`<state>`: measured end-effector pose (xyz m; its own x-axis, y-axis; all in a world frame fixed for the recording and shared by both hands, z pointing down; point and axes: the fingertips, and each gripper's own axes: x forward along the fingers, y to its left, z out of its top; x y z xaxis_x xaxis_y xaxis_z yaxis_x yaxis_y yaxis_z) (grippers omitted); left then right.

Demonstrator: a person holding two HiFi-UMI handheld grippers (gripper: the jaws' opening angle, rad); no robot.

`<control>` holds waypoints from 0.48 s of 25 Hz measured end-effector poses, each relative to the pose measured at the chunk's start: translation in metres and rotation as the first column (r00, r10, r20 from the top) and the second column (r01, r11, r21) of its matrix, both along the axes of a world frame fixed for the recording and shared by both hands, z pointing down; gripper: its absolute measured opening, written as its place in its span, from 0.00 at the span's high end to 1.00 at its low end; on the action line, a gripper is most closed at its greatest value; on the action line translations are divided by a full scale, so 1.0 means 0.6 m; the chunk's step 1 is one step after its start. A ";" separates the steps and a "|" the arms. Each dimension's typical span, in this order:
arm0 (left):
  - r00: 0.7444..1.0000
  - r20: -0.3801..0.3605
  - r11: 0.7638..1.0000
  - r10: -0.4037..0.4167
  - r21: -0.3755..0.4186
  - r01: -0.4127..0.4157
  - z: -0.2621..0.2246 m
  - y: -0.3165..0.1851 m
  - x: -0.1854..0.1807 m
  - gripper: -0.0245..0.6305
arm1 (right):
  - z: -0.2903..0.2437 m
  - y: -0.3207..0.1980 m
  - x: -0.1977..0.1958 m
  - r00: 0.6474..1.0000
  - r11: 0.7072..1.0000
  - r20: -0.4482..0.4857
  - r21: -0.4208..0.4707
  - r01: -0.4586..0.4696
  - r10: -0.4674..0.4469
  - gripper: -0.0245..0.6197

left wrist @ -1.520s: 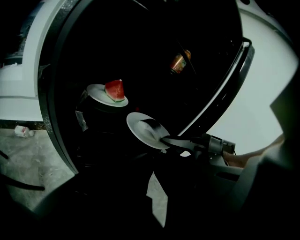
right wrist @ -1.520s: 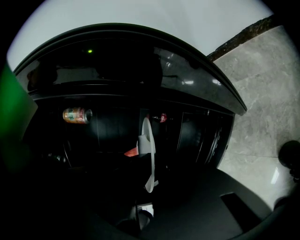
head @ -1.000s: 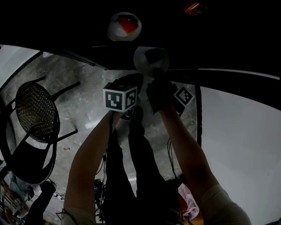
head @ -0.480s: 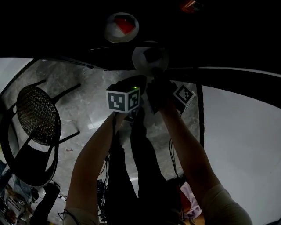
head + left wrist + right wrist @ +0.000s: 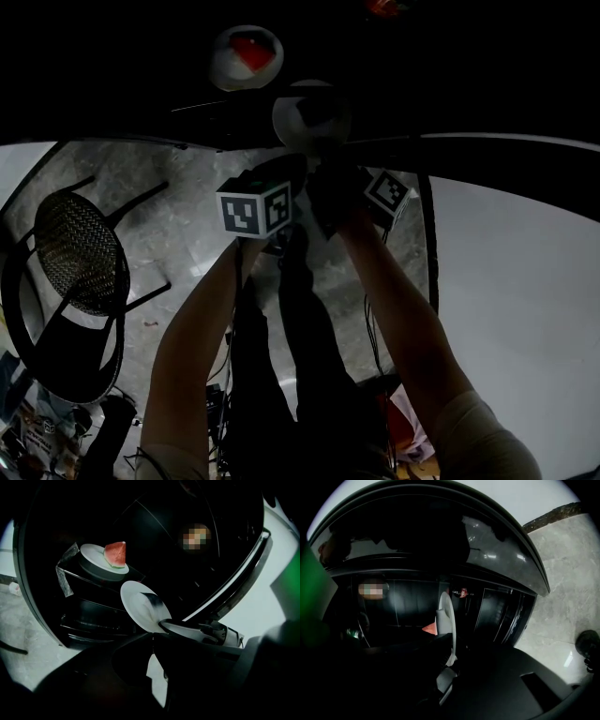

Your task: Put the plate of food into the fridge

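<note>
Inside the dark fridge (image 5: 154, 531), a white plate with a watermelon wedge (image 5: 104, 557) rests on a shelf; in the head view this plate (image 5: 246, 56) shows at the top. My right gripper (image 5: 164, 623) is shut on the rim of a second white plate (image 5: 140, 605) and holds it just inside the fridge opening, below and right of the first. No food shows on its visible face. In the right gripper view this held plate (image 5: 446, 620) appears edge-on between the jaws of the right gripper (image 5: 449, 656). My left gripper (image 5: 151, 637) hangs shut and empty just behind it.
The white fridge door (image 5: 525, 281) stands open at the right, with its metal edge (image 5: 234, 583) close to the held plate. A black mesh chair (image 5: 75, 253) stands on the marble floor (image 5: 178, 216) at the left. Cables lie by the person's feet.
Both grippers and the held plate have edged slightly forward and up into the fridge opening. The right gripper's hold on the plate has not changed.
</note>
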<state>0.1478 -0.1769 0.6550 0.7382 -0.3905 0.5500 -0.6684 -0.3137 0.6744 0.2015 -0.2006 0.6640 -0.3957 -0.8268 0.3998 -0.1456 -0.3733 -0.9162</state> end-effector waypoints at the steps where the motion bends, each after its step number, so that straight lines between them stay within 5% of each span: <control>1: 1.000 0.000 1.000 -0.002 0.001 0.002 0.000 -0.002 0.001 0.94 | -0.001 0.000 -0.001 1.000 1.000 0.000 0.003 0.008 -0.008 0.91; 12: 1.000 0.008 1.000 -0.014 0.017 0.014 -0.004 -0.013 0.001 0.94 | -0.009 0.018 0.002 0.999 1.000 0.028 0.020 -0.017 0.016 0.91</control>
